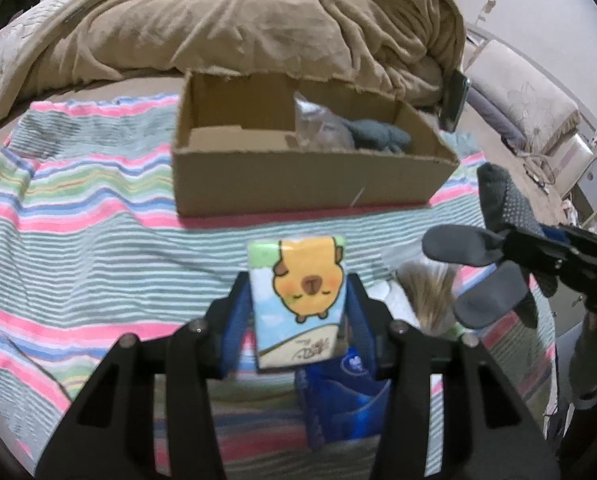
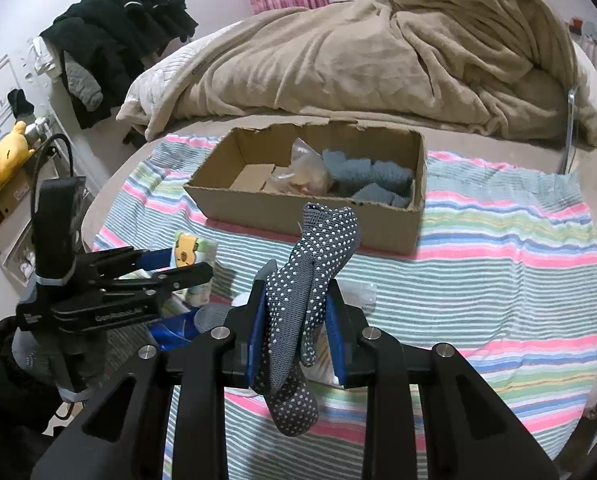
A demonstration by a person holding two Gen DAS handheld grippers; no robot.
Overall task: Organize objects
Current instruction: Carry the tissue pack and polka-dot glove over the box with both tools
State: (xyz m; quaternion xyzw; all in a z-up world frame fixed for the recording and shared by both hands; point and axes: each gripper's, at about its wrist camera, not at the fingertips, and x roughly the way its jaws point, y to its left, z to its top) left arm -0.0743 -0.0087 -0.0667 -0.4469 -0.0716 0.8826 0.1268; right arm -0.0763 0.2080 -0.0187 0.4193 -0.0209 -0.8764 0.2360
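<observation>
Over striped bed cover: left gripper [image 1: 300,308] clamps tissue pack [image 1: 298,304], probably squashy, mid-sides; right gripper [image 2: 296,320] pinches limp dotted sock [image 2: 310,280] mid-length.

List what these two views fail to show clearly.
- Clear bag in the cardboard box: contents too small and glossy to identify, both views.
- Blue package: label blocked by the tissue pack and left gripper, left wrist view.
- Brown tufted thing: blurred, partly behind the right gripper's fingers.
- Sock: lower end hidden behind the right gripper.
</observation>
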